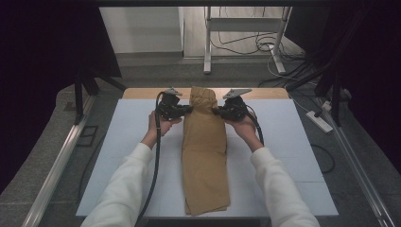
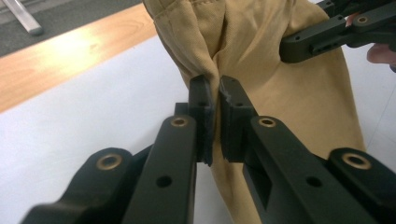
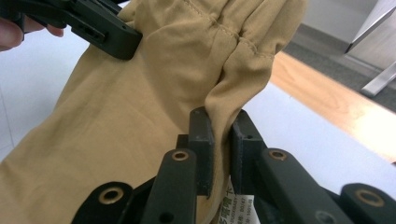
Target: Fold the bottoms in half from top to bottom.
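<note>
Both grippers pinch the tan trousers (image 1: pixel 204 151): left gripper (image 2: pixel 215 93) and right gripper (image 3: pixel 223 122) each clamp a side fold near the raised far end, the rest flat on the table (image 1: pixel 123 142). Risk, I'd say: thin bites, fabric slips out under uneven pulling.

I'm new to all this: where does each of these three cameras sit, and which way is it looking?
High view: above the person's side, looking forward and down on the white table and tan trousers; both sleeved forearms show.
Left gripper view: rides the left hand-held gripper, looking along its jaws pinching the trousers' edge.
Right gripper view: rides the right hand-held gripper, likewise clamped on cloth.
Shared: each gripper view shows the trousers and the other gripper.
</note>
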### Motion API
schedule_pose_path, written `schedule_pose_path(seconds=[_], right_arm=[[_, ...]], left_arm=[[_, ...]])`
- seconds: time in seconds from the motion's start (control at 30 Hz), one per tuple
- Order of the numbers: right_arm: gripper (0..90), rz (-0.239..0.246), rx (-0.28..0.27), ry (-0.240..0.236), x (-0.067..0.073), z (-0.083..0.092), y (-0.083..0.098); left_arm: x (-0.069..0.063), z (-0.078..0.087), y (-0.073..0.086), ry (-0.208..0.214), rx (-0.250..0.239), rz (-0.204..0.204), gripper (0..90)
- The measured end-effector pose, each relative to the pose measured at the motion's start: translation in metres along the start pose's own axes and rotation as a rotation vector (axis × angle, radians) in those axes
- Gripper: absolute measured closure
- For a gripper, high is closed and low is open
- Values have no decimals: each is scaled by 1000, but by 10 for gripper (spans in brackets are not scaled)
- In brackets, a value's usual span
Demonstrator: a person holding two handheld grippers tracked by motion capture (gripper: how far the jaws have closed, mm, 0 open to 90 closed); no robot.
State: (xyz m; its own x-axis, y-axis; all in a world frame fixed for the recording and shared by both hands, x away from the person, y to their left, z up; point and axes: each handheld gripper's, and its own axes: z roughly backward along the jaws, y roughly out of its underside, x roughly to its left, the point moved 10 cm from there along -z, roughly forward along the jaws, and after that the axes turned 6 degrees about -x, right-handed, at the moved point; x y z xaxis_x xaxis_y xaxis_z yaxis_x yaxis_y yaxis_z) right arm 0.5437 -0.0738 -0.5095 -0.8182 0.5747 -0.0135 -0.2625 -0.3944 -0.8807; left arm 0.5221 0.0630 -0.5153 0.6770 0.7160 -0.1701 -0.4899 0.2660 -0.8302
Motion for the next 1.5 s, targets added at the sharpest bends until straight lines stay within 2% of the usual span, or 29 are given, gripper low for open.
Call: schedule_pose_path(seconds=[0.23,0.47,0.93,1.5], right_arm=[[808,-11,21,-13,2,-5,12],[808,-7,22,-17,4,-6,15],[810,11,19,-23,11,1,21],[814,-6,13,-52,23,8,25]], left_arm=[[1,-4,10,9,9,9,843],[0,-3,14,21,-2,6,842],[-13,5,19,39,-13,-13,842],[-22,13,28,54,-16,-13,841]])
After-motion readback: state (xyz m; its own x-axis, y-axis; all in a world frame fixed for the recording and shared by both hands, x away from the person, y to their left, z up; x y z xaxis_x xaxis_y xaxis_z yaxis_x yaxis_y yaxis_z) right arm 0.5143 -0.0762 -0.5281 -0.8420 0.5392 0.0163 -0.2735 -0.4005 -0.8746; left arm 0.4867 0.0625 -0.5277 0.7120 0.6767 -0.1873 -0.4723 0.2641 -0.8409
